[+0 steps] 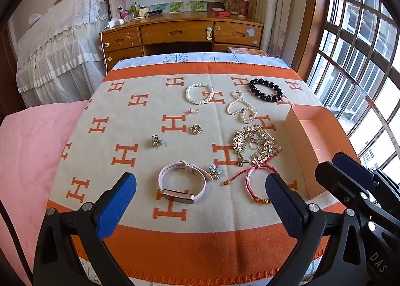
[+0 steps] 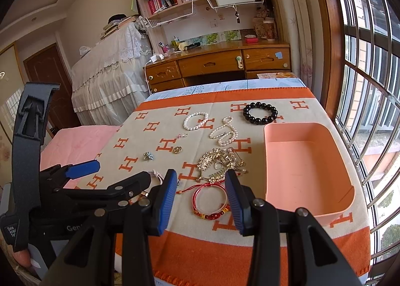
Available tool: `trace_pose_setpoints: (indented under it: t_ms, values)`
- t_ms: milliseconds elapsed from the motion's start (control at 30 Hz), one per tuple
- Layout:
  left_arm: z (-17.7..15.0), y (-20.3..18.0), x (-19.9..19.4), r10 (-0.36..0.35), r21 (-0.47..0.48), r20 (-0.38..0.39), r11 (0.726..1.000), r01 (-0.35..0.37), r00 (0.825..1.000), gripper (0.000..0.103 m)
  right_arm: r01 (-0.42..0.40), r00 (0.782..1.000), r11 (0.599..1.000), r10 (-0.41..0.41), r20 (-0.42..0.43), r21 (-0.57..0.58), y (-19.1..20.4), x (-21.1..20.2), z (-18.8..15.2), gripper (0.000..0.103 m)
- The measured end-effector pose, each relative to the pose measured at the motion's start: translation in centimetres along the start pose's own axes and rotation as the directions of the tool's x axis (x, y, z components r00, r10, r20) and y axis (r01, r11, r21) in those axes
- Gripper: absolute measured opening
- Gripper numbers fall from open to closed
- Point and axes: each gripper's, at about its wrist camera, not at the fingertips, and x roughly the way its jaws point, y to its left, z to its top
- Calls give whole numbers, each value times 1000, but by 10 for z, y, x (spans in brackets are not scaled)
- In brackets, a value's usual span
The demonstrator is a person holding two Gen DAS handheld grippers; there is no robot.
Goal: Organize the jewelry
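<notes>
Both hand-held grippers spread, empty: left (image 1: 200, 201), right (image 2: 201, 201) w/ red bracelet (image 2: 210, 202) btwn fingers. Blanket (image 2: 250, 243): "H" print.

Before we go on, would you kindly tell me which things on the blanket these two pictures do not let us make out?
- Pink smartwatch band: whole in the left wrist view; in the right wrist view the left gripper hides nearly all of it.
- Pink open box: the right gripper covers its near corner in the left wrist view.
- Small blue flower clip: hidden in the right wrist view.
- Small pink-stone ring: too small for detail in either view.
</notes>
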Motion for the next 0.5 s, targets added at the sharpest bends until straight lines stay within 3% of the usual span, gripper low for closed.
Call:
trace_pose_setpoints:
  t_ms: [500]
  values:
    - [1, -1, -8, 47, 12, 37, 999, -47, 998, 102, -1, 1000, 1000, 1, 13, -6, 4, 2, -1, 41]
